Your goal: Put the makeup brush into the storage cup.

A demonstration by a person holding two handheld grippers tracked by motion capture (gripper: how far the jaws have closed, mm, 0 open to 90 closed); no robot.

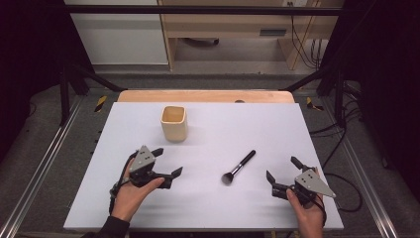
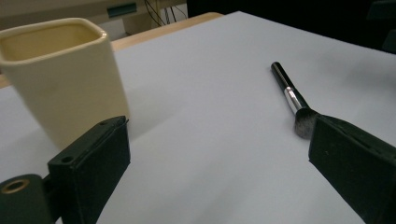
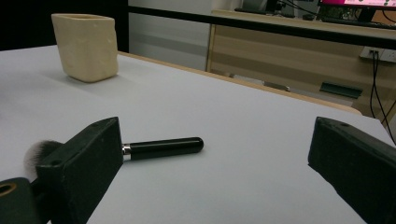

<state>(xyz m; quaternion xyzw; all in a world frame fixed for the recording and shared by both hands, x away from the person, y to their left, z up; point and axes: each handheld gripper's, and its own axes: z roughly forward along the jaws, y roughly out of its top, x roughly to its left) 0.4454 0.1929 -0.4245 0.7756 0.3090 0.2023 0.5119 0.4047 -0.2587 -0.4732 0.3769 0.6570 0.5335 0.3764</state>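
Both grippers low in frame, left gripper (image 1: 165, 161) and right gripper (image 1: 282, 168), jaws spread wide, holding nothing. Makeup brush (image 1: 239, 167) flat at centre, between them; cream cup (image 1: 174, 123) upper left, apart. Risk: rolling away if nudged on round handle.

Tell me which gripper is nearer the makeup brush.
Right. The right gripper sits just right of the makeup brush; the left gripper is farther off on its left.
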